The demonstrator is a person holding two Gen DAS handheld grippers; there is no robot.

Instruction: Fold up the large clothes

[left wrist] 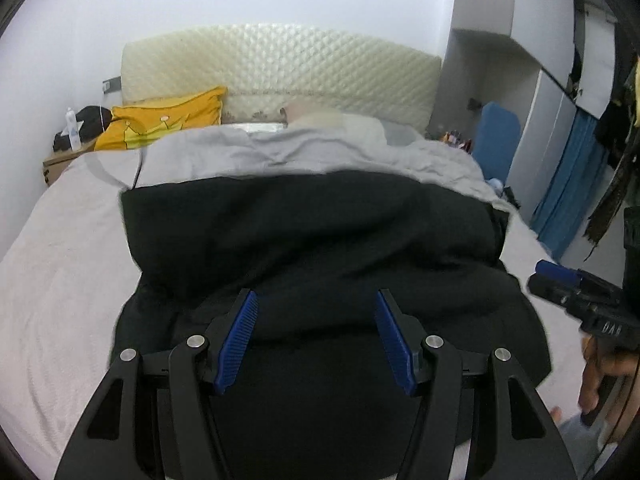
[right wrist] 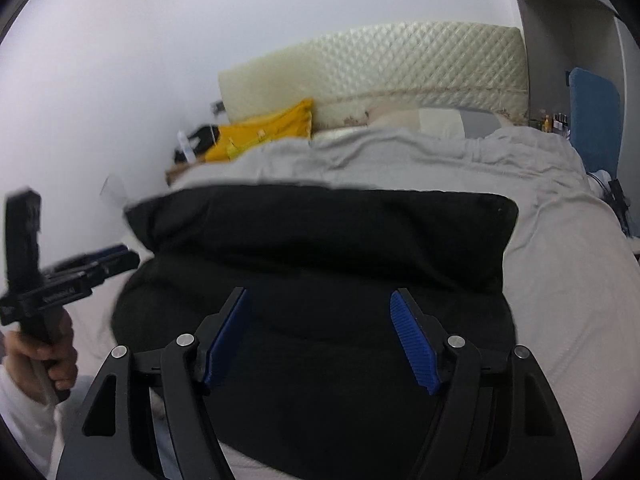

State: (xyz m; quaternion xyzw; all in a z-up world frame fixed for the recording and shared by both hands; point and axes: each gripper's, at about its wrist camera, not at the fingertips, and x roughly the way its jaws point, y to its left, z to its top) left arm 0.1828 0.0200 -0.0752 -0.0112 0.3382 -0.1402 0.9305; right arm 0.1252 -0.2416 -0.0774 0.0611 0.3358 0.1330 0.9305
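Note:
A large black garment [left wrist: 312,240] lies folded over on the bed [left wrist: 60,272], its far part doubled back over the near part. My left gripper [left wrist: 316,300] is open and empty, jaws wide apart just above the garment's near part. My right gripper [right wrist: 320,300] is also open and empty over the same garment [right wrist: 320,240]. The right gripper also shows at the right edge of the left wrist view [left wrist: 560,276], and the left gripper at the left edge of the right wrist view [right wrist: 116,254].
A grey duvet [left wrist: 280,152] lies bunched behind the garment. A yellow pillow [left wrist: 168,120] and a quilted cream headboard [left wrist: 280,64] are at the back. A nightstand with a bottle [left wrist: 72,128] stands at the left. Blue cloth [left wrist: 572,184] and wardrobes stand at the right.

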